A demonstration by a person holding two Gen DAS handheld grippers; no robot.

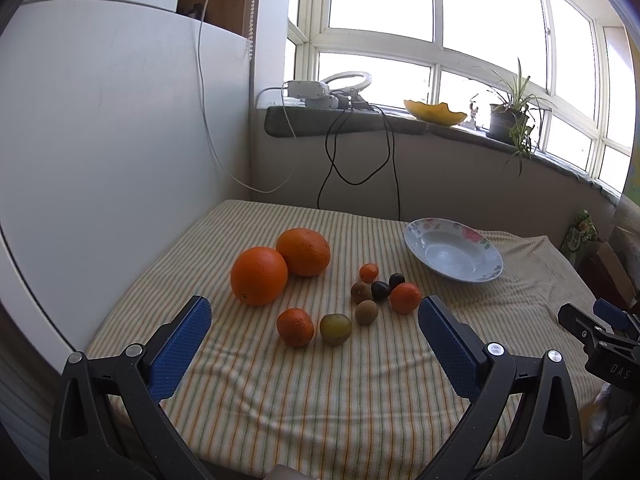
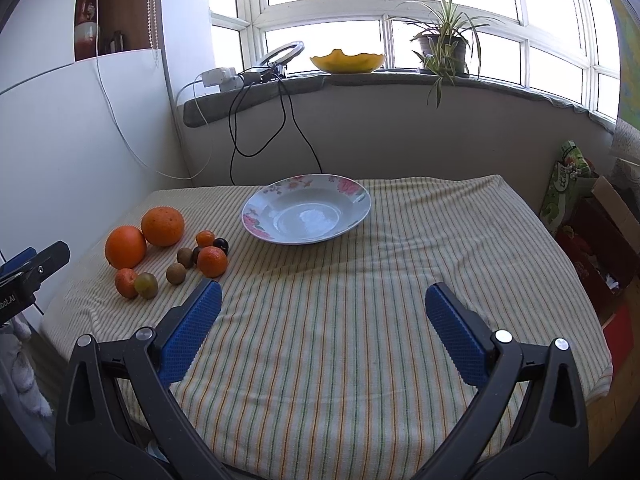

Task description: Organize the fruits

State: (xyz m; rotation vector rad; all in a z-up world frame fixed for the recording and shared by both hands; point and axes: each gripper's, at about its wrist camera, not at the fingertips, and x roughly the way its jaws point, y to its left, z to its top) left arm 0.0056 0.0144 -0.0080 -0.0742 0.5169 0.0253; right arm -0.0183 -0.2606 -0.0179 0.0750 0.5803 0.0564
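Nothing's sorted yet, I'd say: the fruits (image 1: 320, 292), two big oranges (image 1: 259, 275), small ones, kiwis and dark plums, all sit loose near the tabletop's (image 2: 360, 320) left edge. The flowered plate (image 2: 256, 206) toward the far edge is bare. Left gripper (image 1: 315, 328) and right gripper (image 2: 323, 312) hover, fingers wide, holding nothing.

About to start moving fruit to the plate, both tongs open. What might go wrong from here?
1. The small fruits sit bunched and touching; wide tongs may knock neighbours, which could roll.
2. The two big oranges touch; lifting one may set the other rolling toward the nearby table edge.
3. The striped cloth is wrinkled; dragging the tongs could shift the plate.
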